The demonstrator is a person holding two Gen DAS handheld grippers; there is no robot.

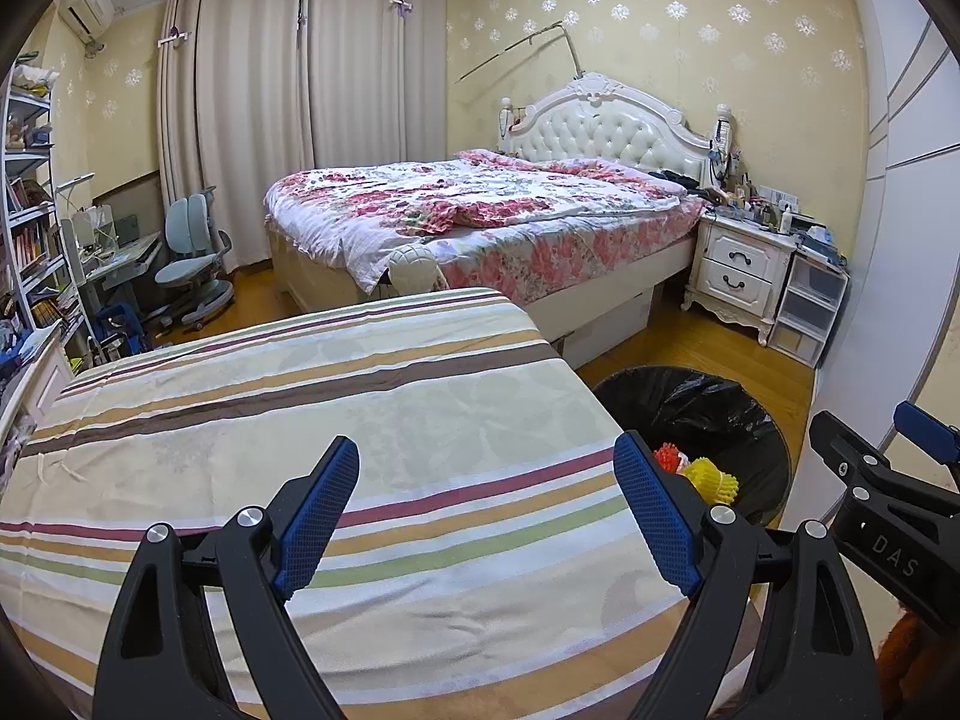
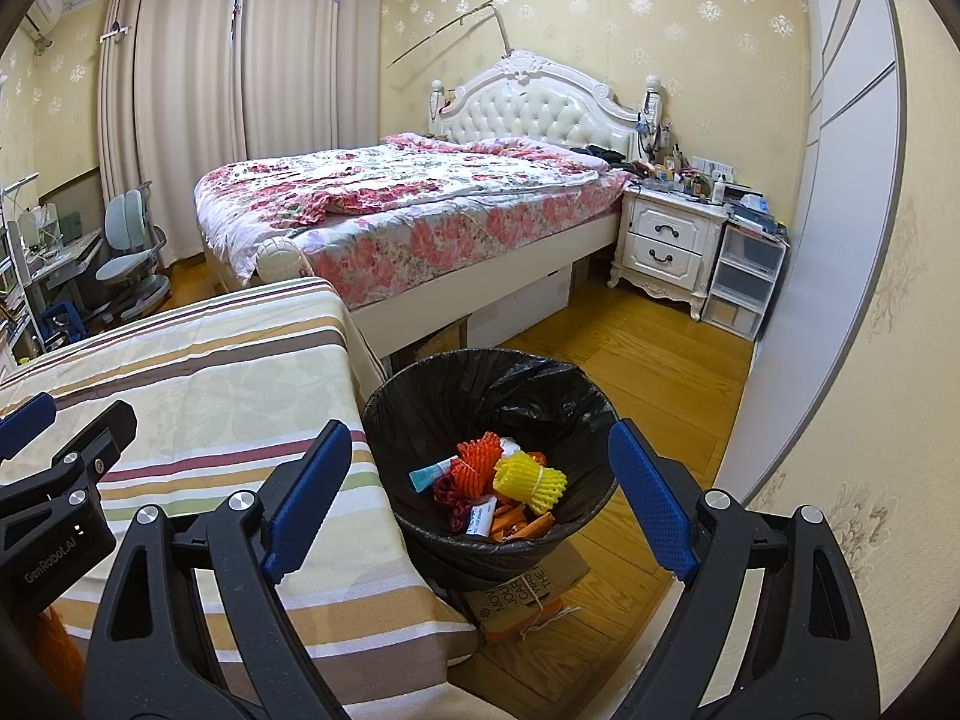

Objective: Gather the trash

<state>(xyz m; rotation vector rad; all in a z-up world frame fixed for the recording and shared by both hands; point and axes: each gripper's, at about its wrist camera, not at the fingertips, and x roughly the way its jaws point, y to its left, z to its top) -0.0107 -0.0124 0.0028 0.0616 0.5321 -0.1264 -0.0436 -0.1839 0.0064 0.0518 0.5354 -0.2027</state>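
Your left gripper [image 1: 486,483] hangs over the striped counter [image 1: 360,408], jaws spread wide, nothing between them. Bare striped cloth shows under and ahead of the blue pads [image 1: 315,519].

Your right gripper [image 2: 480,480] sits just beside the left one, off the counter's right edge. Its jaws are also wide apart and hold nothing. It looks down over the trash bin [image 2: 384,414], which fills the gap between the pads.

The bin is lined with a black bag and stands on the wood floor [image 2: 648,348], close against the counter's right side. A flattened cardboard box [image 2: 528,591] lies under its near edge.

The trash is in the bin, heaped at the bottom:
- yellow foam net [image 2: 530,480], on top, toward the right
- orange foam net [image 2: 474,459], touching the yellow one on its left
- small tube with a blue end [image 2: 429,474], at the left of the heap
- orange scraps and a white label underneath, too jumbled to sort out

From the left wrist view only the bin's far rim and the tops of the two nets show past the right pad.

A floral bed [image 2: 408,204] stands beyond the counter, with a white nightstand [image 2: 666,243] to its right.
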